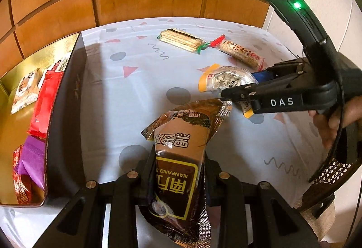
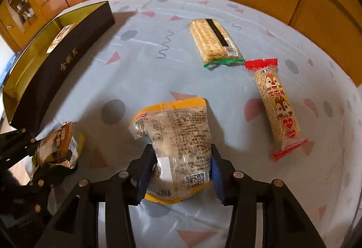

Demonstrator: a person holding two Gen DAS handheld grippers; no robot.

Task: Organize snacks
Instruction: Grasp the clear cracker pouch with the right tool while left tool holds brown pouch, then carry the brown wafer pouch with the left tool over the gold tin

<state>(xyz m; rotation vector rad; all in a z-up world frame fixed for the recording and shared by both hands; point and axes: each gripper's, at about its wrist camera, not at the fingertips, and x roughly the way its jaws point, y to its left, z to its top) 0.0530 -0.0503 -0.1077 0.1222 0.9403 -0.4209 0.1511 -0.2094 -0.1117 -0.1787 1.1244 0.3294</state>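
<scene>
Left fingers (image 1: 181, 171) gripping brown packet (image 1: 181, 157) lengthwise, right fingers (image 2: 181, 164) straddling yellow-edged packet (image 2: 176, 134), grip unclear

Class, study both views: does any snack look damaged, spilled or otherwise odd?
Nothing spilled or torn. The brown packet is crumpled where the left tool pinches it, and loose snacks lie scattered at different angles on the tablecloth.

Two claws are in play, each with one packet between its fingers. Two more packets lie loose on the surface (image 2: 158, 80): one wafer pack (image 2: 212, 38), one squirrel-print bar (image 2: 277, 107). One box (image 1: 65, 116) holds at least five packets.
</scene>
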